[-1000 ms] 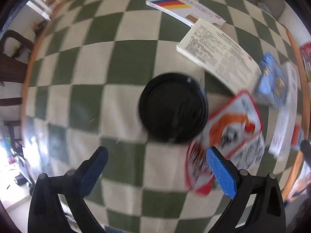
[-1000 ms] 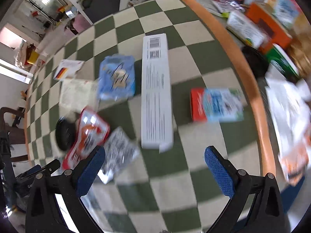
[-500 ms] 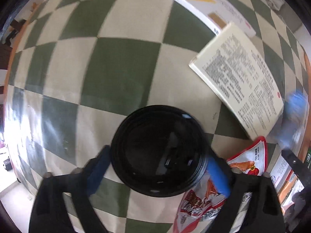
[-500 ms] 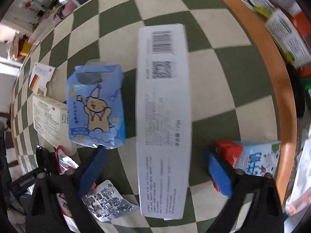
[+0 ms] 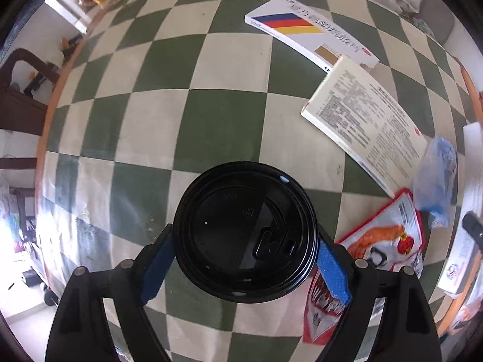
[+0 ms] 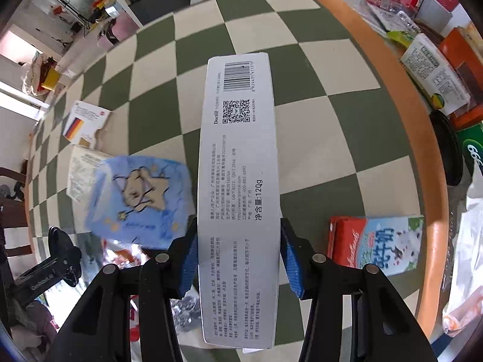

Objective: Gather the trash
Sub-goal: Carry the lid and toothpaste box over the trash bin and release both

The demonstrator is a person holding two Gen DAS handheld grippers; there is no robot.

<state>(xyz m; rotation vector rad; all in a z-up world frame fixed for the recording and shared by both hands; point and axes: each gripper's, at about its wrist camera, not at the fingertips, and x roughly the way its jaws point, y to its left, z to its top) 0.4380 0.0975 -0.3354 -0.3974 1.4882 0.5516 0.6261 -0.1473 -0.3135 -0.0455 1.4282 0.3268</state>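
Note:
A round black cup lid sits on the green-and-cream checked tablecloth. My left gripper points straight down over it, and its blue pads press on the rim from both sides. In the right wrist view a long white box with a barcode and QR code lies lengthwise on the cloth. My right gripper straddles it near its lower half. Its jaws are closing, and both pads touch the box's long sides.
A blue star pouch lies just left of the white box and a red-and-blue milk carton to its right. A striped medicine box, a cream printed box and a red snack bag lie near the lid. Clutter lines the orange table rim.
My left gripper came down around the black lid and shut on it. My right gripper sank toward the long white box and narrowed onto its sides. The blue pouch now looks shifted and blurred.

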